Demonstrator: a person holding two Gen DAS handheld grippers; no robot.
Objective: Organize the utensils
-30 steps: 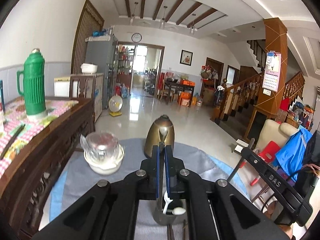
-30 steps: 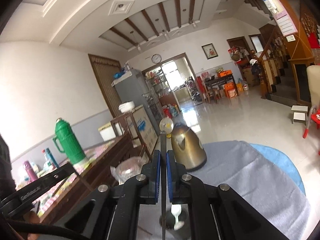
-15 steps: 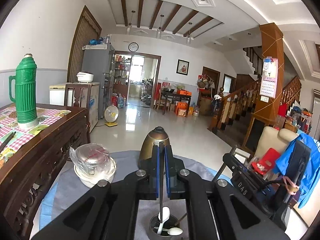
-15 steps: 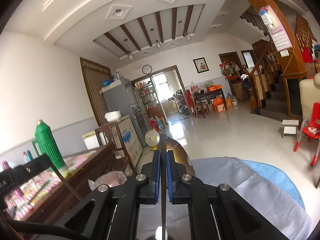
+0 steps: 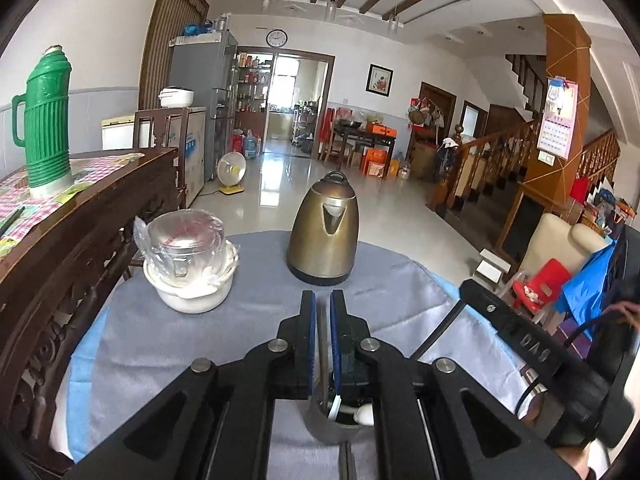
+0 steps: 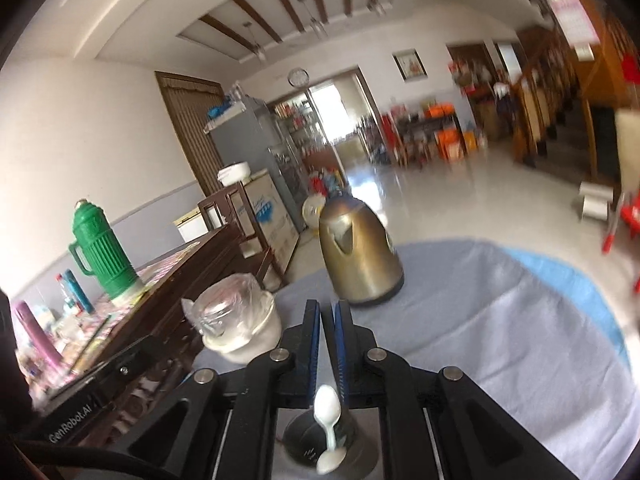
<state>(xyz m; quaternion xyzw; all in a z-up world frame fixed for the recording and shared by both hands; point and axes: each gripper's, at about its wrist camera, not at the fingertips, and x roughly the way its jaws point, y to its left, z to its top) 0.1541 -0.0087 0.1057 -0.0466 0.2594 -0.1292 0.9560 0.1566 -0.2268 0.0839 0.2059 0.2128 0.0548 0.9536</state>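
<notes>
A grey metal utensil cup (image 5: 336, 430) stands on the grey tablecloth, with white spoons (image 5: 362, 414) in it. My left gripper (image 5: 322, 304) hangs right above the cup, its jaws close together around a thin dark stick (image 5: 322, 360) that reaches down into the cup. My right gripper (image 6: 327, 312) is above the same cup (image 6: 316, 444), jaws slightly apart with nothing visible between them. White spoons (image 6: 327, 404) stick up from the cup below it. The right gripper's body shows at the right in the left wrist view (image 5: 532, 344).
A bronze kettle (image 5: 324, 232) stands at the far side of the round table (image 5: 168, 340). A white bowl with a plastic-wrapped glass jar (image 5: 188, 264) sits far left. A dark wooden sideboard (image 5: 60, 248) with a green thermos (image 5: 44, 120) borders the left.
Both grippers have tilted down toward the table and cup. The thin stick seen between the right gripper's jaws earlier is gone and the jaws have parted a little.
</notes>
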